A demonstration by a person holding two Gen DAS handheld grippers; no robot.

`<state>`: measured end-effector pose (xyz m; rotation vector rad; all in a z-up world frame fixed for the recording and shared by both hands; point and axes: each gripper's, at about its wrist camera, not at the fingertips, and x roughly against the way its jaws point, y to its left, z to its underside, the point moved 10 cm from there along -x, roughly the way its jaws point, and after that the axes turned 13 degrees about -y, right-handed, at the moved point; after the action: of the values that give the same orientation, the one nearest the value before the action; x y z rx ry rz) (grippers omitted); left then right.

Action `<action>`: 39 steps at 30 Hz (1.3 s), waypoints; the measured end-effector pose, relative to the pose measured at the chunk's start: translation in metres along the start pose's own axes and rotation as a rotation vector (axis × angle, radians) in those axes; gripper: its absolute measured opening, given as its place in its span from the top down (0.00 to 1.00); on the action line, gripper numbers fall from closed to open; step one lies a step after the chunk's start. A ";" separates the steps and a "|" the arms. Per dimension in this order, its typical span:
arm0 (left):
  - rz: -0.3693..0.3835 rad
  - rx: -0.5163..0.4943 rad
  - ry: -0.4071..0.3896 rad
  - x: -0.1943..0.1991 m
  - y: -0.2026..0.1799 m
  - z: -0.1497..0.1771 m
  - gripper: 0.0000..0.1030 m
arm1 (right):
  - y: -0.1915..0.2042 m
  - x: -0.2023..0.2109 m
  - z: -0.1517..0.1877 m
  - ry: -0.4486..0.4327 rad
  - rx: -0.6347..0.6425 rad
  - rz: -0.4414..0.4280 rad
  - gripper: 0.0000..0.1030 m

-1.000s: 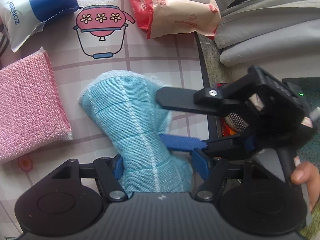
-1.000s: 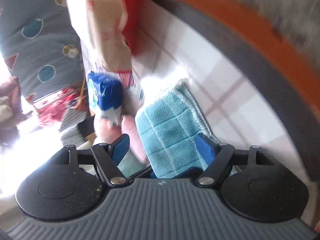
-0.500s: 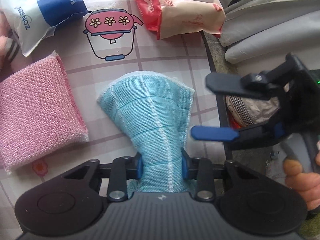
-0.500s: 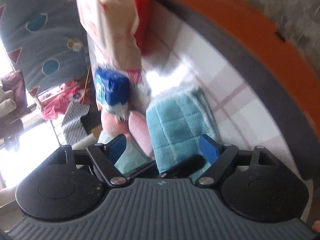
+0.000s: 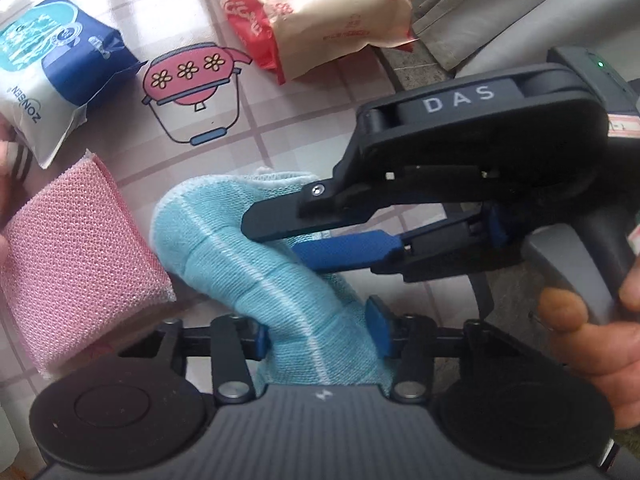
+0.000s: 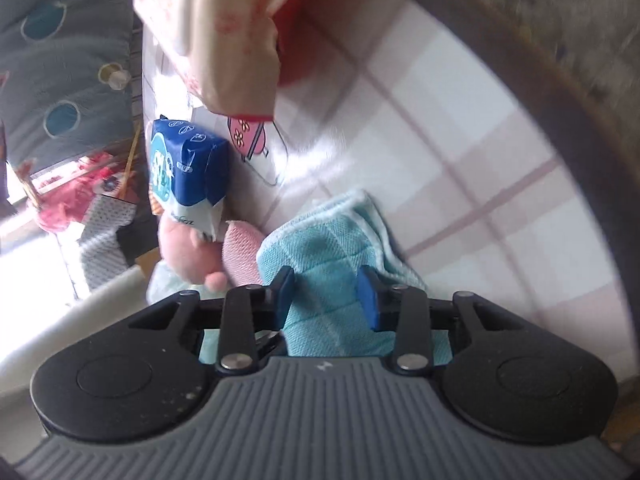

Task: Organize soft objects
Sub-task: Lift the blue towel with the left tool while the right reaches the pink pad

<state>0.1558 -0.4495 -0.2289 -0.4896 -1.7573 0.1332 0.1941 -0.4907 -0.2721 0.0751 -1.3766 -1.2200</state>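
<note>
Roughly, left to right in the left wrist view:
Pink scouring pad [image 5: 76, 256]: lies flat on the checked tablecloth [image 5: 288, 120], just beside the cloth's left edge.
Blue tissue pack [image 5: 52, 72]: rests behind the pad, well clear of both claws.
Blue cloth [image 5: 256, 264]: bunched into a hump near the table's edge, its near end between the left pads.
Left gripper [image 5: 320, 332]: jaws opening, with the cloth between them; the pads look to be touching its sides.
Wipes pack [image 5: 316, 12]: lies at the far side, untouched.
Right gripper [image 5: 320, 232]: reaches in from the right, jaws closing over the cloth's right fold; in its own view the pads [image 6: 366, 292] flank the fabric.
Risk, handover: if the left lets go before the right bites, the cloth likely slumps and unfolds.
Risk, thin pinch: catching one layer only would drag the fold open.
Risk, neighbour: a sideways pull could shove the pink pad.
</note>
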 end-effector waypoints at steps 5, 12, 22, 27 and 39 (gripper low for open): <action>-0.006 0.018 -0.004 0.003 0.011 0.005 0.56 | -0.009 -0.001 0.000 0.054 -0.153 -0.059 0.66; -0.055 0.085 0.010 0.020 0.037 0.005 0.81 | 0.009 0.012 0.005 0.025 -0.103 -0.093 0.57; -0.054 0.234 -0.034 0.077 0.069 0.037 0.82 | 0.086 0.021 0.013 -0.047 0.276 -0.085 0.29; -0.059 0.320 -0.061 0.099 0.087 0.057 0.82 | 0.123 -0.009 0.028 -0.010 0.537 -0.029 0.29; -0.020 0.429 -0.087 0.114 0.102 0.097 0.82 | 0.133 -0.079 0.095 0.244 0.898 0.153 0.21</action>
<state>0.0705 -0.2955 -0.1852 -0.1553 -1.7542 0.5112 0.2234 -0.3230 -0.2103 0.7065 -1.5762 -0.3744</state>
